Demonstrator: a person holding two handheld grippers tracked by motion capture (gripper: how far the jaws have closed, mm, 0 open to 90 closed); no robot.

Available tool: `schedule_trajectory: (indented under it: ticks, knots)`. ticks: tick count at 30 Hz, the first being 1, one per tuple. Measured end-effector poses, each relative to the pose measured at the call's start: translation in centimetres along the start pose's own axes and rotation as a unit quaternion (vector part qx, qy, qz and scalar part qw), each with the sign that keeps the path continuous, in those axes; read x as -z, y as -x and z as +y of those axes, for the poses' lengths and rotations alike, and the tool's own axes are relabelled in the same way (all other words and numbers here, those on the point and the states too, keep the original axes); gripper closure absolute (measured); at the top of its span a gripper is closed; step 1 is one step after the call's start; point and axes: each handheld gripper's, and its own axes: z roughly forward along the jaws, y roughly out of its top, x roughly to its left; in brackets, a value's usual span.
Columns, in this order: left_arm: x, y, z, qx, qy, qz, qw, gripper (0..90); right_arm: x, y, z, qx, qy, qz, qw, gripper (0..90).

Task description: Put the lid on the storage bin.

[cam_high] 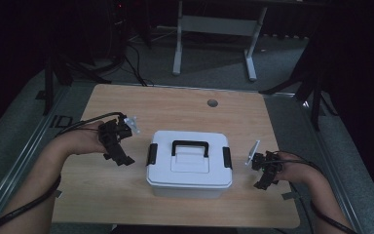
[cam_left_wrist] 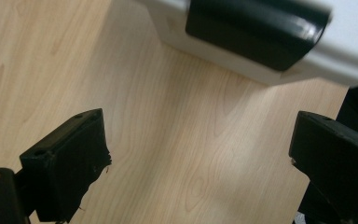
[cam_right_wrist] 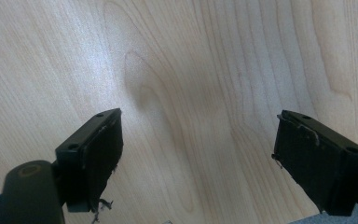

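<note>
High view is showing me a white box [cam_high: 189,165] with a black handle [cam_high: 190,146] sitting at the middle of the table [cam_high: 175,105], and I am holding the left hand-held gripper [cam_high: 121,157] at its 9 o'clock and the right hand-held gripper [cam_high: 264,184] at its 3 o'clock, probably flanking it to reach the black side latches [cam_left_wrist: 256,28]. Both are gaping wide with nothing between the jaws. I am reading no brand, label or writing anywhere.

box [cam_high: 189,165] mid-table [cam_high: 175,105], grippers flanking it
</note>
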Motion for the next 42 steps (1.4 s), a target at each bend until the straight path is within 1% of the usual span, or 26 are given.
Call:
schedule_trajectory:
  ticks: [2,4,6,8,10,12,14,15,16,18,19,20,22,25,27,30,32,33,35,36,38,42]
  knots:
    - [-0.2,-0.1,-0.5,0.001,0.004,0.001,1.0,3.6,-0.1,0.0,-0.1,-0.001,-0.002,0.0,1.0,15.1]
    - [-0.5,-0.3,-1.0,0.009,0.009,-0.003,0.9999,3.7,-0.2,0.0,-0.2,-0.001,-0.002,0.001,1.0,15.1]
    - [-0.9,-0.3,-1.4,0.009,0.011,-0.004,0.9999,3.8,-0.2,0.0,-0.3,-0.002,-0.002,0.001,1.0,15.1]
    - [-1.3,-0.3,-1.9,0.006,0.011,-0.011,0.9999,4.4,-0.3,0.0,-0.3,-0.002,-0.004,0.001,1.0,15.1]
    - [-1.7,-0.3,-2.4,-0.004,0.008,-0.012,0.9999,4.4,-0.4,0.0,-0.4,-0.003,-0.005,0.002,1.0,15.1]
    - [-2.1,-0.4,-2.8,0.003,0.008,-0.018,0.9998,4.4,-0.5,-0.1,-0.5,-0.004,-0.005,0.002,1.0,15.1]
    - [-2.5,-0.5,-3.3,0.007,0.013,-0.015,0.9998,4.4,-0.6,0.0,-0.6,-0.006,-0.002,0.003,1.0,15.1]
    - [-2.7,-0.5,-3.5,0.013,0.015,-0.019,0.9996,4.4,-0.6,0.0,-0.6,-0.006,-0.001,0.003,1.0,15.1]
    - [-2.8,-0.6,-3.7,0.017,0.013,-0.021,0.9996,4.4,-0.7,0.0,-0.6,-0.007,-0.001,0.004,1.0,15.1]
    - [-3.1,-0.6,-4.1,0.017,0.018,-0.019,0.9995,4.4,-0.8,-0.1,-0.7,-0.009,-0.005,0.005,0.9999,15.1]
    - [-3.3,-0.6,-4.3,0.023,0.018,-0.025,0.9993,4.4,-0.9,-0.1,-0.7,-0.009,-0.006,0.004,0.9999,15.1]
    - [-3.4,-0.6,-4.5,0.026,0.019,-0.026,0.9992,4.4,-0.9,-0.1,-0.8,-0.011,-0.005,0.003,0.9999,15.1]
    - [-3.9,-0.5,-4.9,0.024,0.018,-0.024,0.9993,4.4,-0.9,-0.2,-0.8,-0.013,-0.002,0.004,0.9999,15.1]
    - [-4.6,-0.4,-5.6,0.027,0.017,-0.029,0.9991,4.4,-0.9,-0.1,-1.1,-0.016,0.003,-0.002,0.9999,15.1]
    - [-5.2,-0.4,-6.2,0.036,0.015,-0.038,0.9985,4.4,-0.9,-0.1,-1.3,-0.022,0.007,-0.004,0.9997,15.0]
    - [-6.0,-0.4,-6.9,0.041,0.002,-0.037,0.9985,4.4,-1.1,-0.1,-1.4,-0.026,0.005,-0.006,0.9996,14.9]
    - [-6.4,-0.5,-7.3,0.047,0.0,-0.04,0.9981,4.4,-1.3,-0.2,-1.5,-0.029,0.0,-0.009,0.9995,13.6]
    - [-6.5,-0.5,-7.5,0.046,0.002,-0.039,0.9981,4.4,-1.3,-0.2,-1.5,-0.031,0.002,-0.011,0.9995,13.6]
    - [-6.8,-0.5,-7.7,0.053,0.003,-0.044,0.9976,4.4,-1.3,-0.2,-1.6,-0.036,0.008,-0.011,0.9992,13.5]
    - [-6.9,-0.4,-7.9,0.053,0.002,-0.044,0.9976,4.4,-1.3,-0.1,-1.6,-0.037,0.01,-0.012,0.9992,13.6]
    - [-7.1,-0.4,-8.2,0.055,0.007,-0.046,0.9974,4.4,-1.4,-0.1,-1.7,-0.04,0.013,-0.013,0.999,13.5]
    - [-7.6,-0.3,-8.8,0.06,0.011,-0.045,0.9971,4.4,-1.6,-0.1,-1.9,-0.047,0.018,-0.013,0.9987,13.5]
